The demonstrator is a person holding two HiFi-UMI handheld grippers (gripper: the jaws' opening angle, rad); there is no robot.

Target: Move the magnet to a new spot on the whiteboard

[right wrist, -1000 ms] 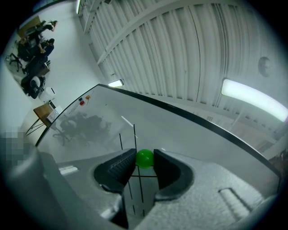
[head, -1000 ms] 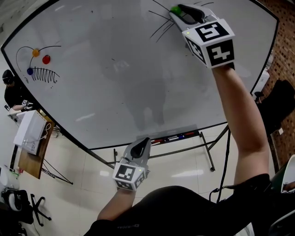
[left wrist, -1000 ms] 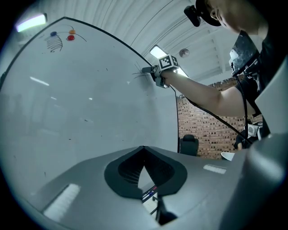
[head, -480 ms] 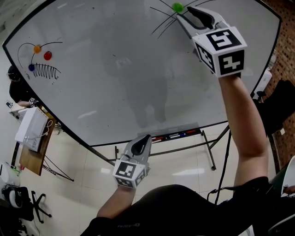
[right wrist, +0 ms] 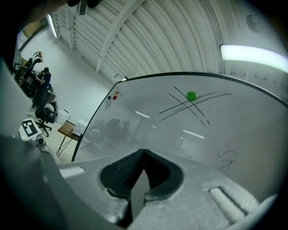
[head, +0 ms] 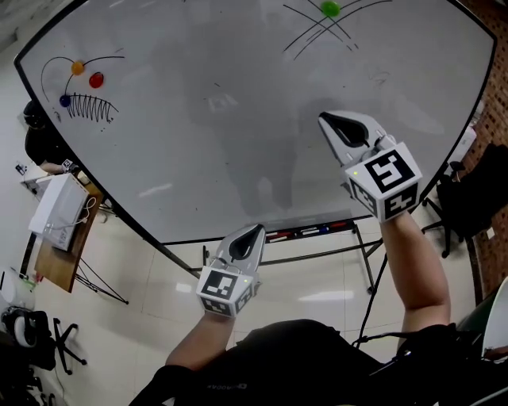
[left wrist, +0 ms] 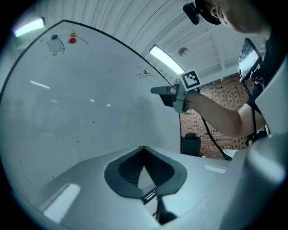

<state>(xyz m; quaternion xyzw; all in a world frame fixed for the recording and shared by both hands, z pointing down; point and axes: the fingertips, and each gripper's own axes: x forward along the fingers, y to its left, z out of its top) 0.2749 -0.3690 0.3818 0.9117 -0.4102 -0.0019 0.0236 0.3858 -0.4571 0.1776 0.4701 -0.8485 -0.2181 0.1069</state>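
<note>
While the round green magnet (head: 329,9) sits at the far right of the white whiteboard (head: 238,151), where black drawn lines cross, the right gripper (head: 327,120) is held off the board with its jaws shut together on nothing. The left gripper (head: 255,231), low by the board's near edge, is likewise closed and empty. Only in the head view is the narrow tray (head: 305,232) under the board seen, with markers lying in it.

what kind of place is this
Probably an office or lab workroom: a big whiteboard on a stand, a wooden desk beside it, a brick wall, and a strip light on a ribbed ceiling.
</note>
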